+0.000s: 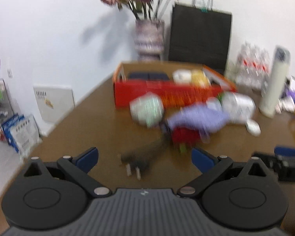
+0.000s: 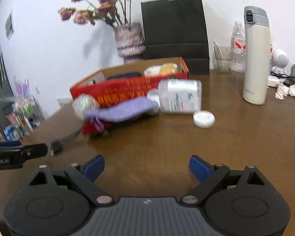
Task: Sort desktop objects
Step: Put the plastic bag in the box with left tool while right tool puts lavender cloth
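Mostly the brown table (image 2: 236, 147) is sharp, but the heap at its middle is blurred; the red box (image 2: 127, 90) stands far, its contents hard to name; before it lie a clear jar (image 2: 180, 96) on its side, a purple cloth (image 2: 125, 110), a white lid (image 2: 204, 119); the plug (image 1: 133, 167) lies between the spread fingers of the left gripper (image 1: 145, 158); the right gripper (image 2: 147, 167) is spread too, holding nothing.

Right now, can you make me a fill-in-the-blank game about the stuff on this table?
1. Both the left gripper and right gripper are ____.
2. The box on the table is mostly ____.
3. The tall cream flask stands ____.
4. The paper bag by the wall is ____.

Missing words: open; red; upright; black
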